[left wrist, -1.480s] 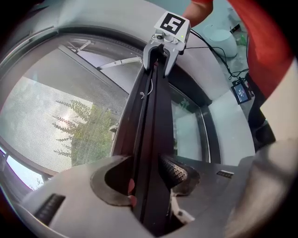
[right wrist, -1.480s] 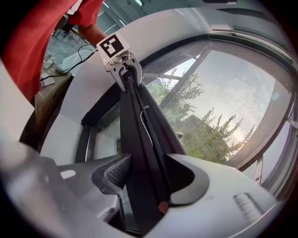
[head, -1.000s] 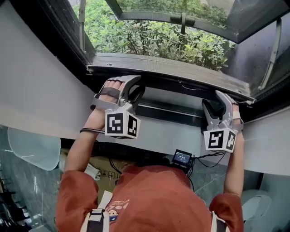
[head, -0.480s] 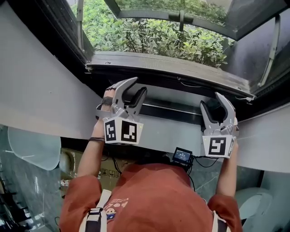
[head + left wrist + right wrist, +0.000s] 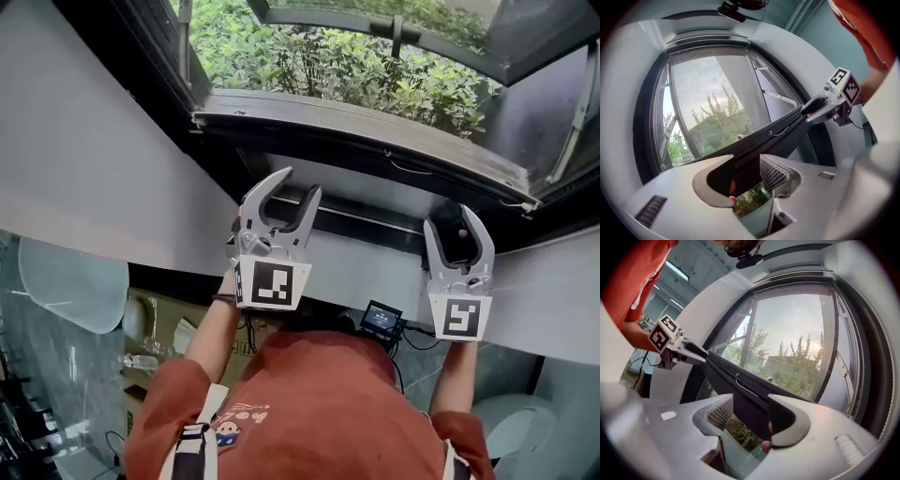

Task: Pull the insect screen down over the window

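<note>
The insect screen's dark pull bar [image 5: 366, 127] spans the window opening, with green bushes beyond it. A thin cord hangs on the bar [image 5: 778, 131]. My left gripper [image 5: 296, 187] is raised under the bar's left part with its jaws spread wide. In the left gripper view the bar runs between the jaws of that gripper [image 5: 747, 180], and daylight shows below it. My right gripper [image 5: 455, 220] is raised under the bar's right part, also spread. The bar [image 5: 736, 376] crosses between the jaws of the right gripper [image 5: 747, 420]. Whether the pads touch the bar is unclear.
A white wall [image 5: 103, 178] curves round the window on the left, and a dark window frame [image 5: 572, 103] stands at the right. A small black device with a lit screen [image 5: 380, 322] and cables hangs below the sill. The person's red shirt [image 5: 319, 403] fills the foreground.
Both grippers have come lower and nearer the person, arms drawn in. The left gripper has shifted right and turned its marker cube toward the head camera. Both pairs of jaws stay spread.
</note>
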### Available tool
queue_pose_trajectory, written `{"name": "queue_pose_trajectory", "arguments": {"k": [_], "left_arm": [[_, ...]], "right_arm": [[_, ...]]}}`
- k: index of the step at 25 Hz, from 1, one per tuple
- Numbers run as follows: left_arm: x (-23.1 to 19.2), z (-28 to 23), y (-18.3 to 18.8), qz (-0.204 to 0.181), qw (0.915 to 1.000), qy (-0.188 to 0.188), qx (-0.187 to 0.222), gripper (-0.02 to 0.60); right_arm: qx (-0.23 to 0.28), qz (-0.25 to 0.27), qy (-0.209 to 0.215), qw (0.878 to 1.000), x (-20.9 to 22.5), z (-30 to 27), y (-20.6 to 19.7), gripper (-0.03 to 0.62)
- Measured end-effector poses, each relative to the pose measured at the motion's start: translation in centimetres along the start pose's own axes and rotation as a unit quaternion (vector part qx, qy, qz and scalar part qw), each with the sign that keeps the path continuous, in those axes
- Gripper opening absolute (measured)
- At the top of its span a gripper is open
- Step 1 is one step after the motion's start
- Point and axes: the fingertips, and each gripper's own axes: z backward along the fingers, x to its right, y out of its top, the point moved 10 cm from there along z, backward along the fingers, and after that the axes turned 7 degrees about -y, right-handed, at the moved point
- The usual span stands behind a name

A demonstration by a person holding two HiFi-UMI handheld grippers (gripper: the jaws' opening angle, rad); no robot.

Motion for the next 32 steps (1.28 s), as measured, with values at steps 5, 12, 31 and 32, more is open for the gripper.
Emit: {"name": "queue_pose_trajectory", "arguments": {"k": [5, 12, 31, 32], "left_arm": [[0.6, 0.9, -0.7, 0.063, 0.998, 0.008, 0.002, 0.172], [2.2, 1.7, -2.2, 0.189, 0.9811, -0.021, 0.035, 0.17], [3.9, 2.5, -3.0, 0.181, 0.9824, 0.0, 0.048, 0.089], [3.9, 2.5, -3.0, 0.179, 0.9826, 0.002, 0.047, 0.077]], "right_arm": [[-0.006, -0.055, -0.017, 0.998, -0.8, 1.1, -0.7, 0.241], [0.017, -0.144, -0.07, 0.987, -1.7, 3.0, -1.9, 0.239], [0.019, -0.157, -0.067, 0.985, -3.5, 3.0, -2.1, 0.186], [0.019, -0.158, -0.068, 0.985, -3.5, 3.0, -2.2, 0.167]]}}
